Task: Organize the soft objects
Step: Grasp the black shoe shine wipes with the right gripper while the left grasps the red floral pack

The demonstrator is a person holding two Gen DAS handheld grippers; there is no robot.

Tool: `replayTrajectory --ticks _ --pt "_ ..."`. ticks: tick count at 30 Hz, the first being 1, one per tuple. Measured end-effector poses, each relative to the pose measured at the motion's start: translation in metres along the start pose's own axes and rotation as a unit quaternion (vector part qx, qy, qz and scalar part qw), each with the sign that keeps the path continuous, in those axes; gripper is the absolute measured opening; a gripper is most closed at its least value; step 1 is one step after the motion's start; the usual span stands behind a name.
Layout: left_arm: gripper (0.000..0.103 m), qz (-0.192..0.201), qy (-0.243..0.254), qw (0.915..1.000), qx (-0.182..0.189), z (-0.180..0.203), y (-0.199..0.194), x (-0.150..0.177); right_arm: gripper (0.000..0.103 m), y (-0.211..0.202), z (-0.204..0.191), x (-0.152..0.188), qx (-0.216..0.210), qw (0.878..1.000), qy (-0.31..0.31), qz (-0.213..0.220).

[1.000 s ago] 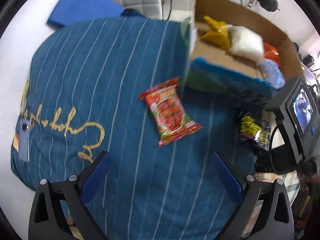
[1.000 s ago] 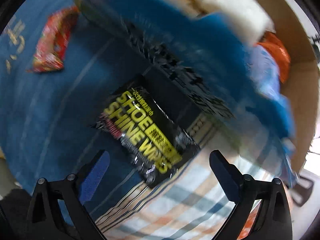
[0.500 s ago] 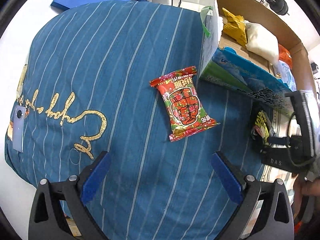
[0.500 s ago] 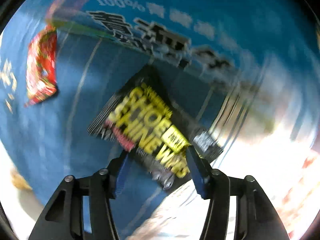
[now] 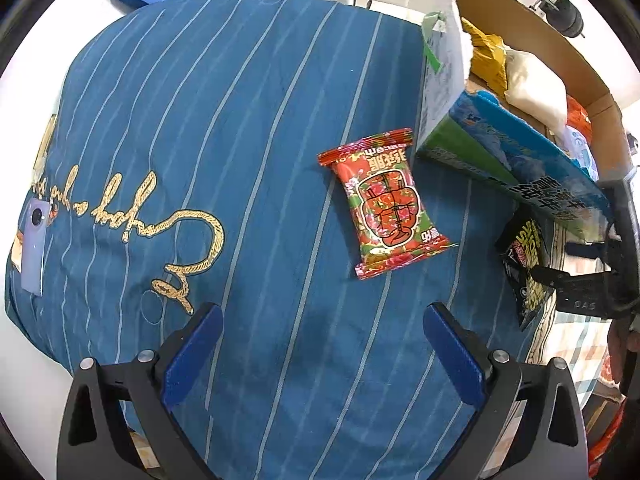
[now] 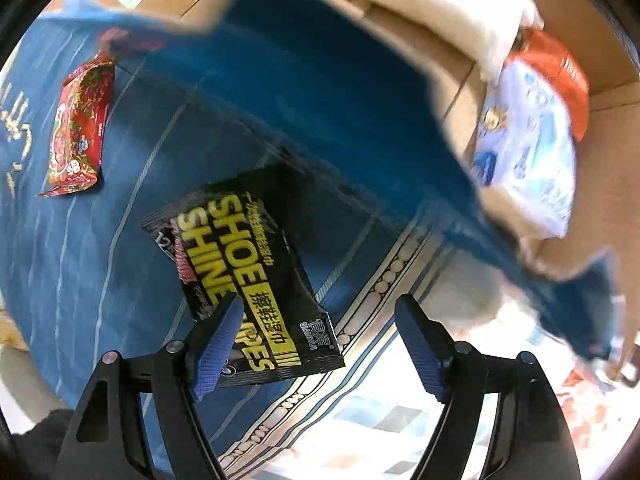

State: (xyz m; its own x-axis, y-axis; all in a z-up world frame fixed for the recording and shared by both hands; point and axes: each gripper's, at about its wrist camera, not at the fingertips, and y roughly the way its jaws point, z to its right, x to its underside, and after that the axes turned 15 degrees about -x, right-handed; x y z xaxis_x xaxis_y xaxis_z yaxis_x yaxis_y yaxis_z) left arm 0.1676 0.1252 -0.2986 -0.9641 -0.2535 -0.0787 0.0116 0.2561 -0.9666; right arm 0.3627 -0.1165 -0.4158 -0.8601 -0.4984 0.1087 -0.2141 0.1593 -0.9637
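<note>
Your right tongs (image 6: 320, 344) stand half open over the shoe-wipes packet (image 6: 244, 280) beside the cardboard box (image 6: 608, 152); centre them before closing. Left tongs (image 5: 320, 356) gape wide, empty.

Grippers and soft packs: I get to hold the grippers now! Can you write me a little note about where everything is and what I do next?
Left gripper: open, holding nothing, above the striped blue cloth.
Right gripper: open, one finger at the edge of the black wipes pack, not clamped on it.
Red snack pack: flat on the cloth, beside the cardboard box.
Done: yellow, white, orange and pale blue packs are in the box.
Left: probably the wipes pack and the red pack go in too.
</note>
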Motion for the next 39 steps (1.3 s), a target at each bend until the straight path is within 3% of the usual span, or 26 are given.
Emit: replayTrajectory --ticks 2,9,10,13,15,21,22,29,33,35,37,39 --pt "0.103 -0.003 -0.003 1.0000 0.001 -0.001 0.002 0.000 0.080 0.000 0.017 0.000 -0.069 0.997 0.036 -0.005" --pt "0.103 -0.007 -0.007 0.9999 0.008 0.000 0.008 -0.008 0.080 -0.015 0.022 0.002 -0.201 0.977 0.076 0.014" --pt "0.103 -0.009 -0.008 0.9999 0.011 0.001 0.009 -0.011 0.080 -0.020 0.023 0.000 -0.205 0.975 0.083 0.016" --pt "0.103 -0.012 -0.009 0.9997 0.017 0.006 0.013 -0.022 0.080 -0.037 0.014 0.000 -0.136 0.987 0.069 0.056" --pt "0.103 -0.020 -0.005 0.9996 0.020 0.013 0.019 -0.031 0.080 -0.033 0.009 0.003 -0.099 0.991 0.071 0.059" --pt "0.103 -0.046 0.000 0.9987 0.020 0.028 0.040 -0.060 0.078 0.004 0.004 0.004 -0.070 0.986 0.139 0.065" --pt "0.103 -0.054 0.000 0.9982 0.027 0.029 0.044 -0.064 0.070 0.005 0.003 0.004 -0.049 0.986 0.146 0.066" --pt "0.101 -0.092 0.003 0.9950 0.038 0.043 0.073 -0.082 0.054 0.002 0.001 0.013 -0.017 0.980 0.188 0.057" --pt "0.074 -0.104 0.012 0.9937 0.040 0.052 0.091 -0.083 0.053 0.008 -0.008 0.060 -0.013 0.979 0.195 0.052" --pt "0.069 -0.109 0.018 0.9928 0.045 0.057 0.100 -0.082 0.053 0.006 0.000 0.076 -0.018 0.978 0.203 0.048" --pt "0.053 -0.095 0.021 0.9946 0.037 0.060 0.100 -0.081 0.053 0.005 0.008 0.088 -0.025 0.976 0.212 0.045" --pt "0.051 -0.086 0.032 0.9953 0.031 0.063 0.097 -0.078 0.052 0.002 0.013 0.097 -0.024 0.975 0.215 0.043"
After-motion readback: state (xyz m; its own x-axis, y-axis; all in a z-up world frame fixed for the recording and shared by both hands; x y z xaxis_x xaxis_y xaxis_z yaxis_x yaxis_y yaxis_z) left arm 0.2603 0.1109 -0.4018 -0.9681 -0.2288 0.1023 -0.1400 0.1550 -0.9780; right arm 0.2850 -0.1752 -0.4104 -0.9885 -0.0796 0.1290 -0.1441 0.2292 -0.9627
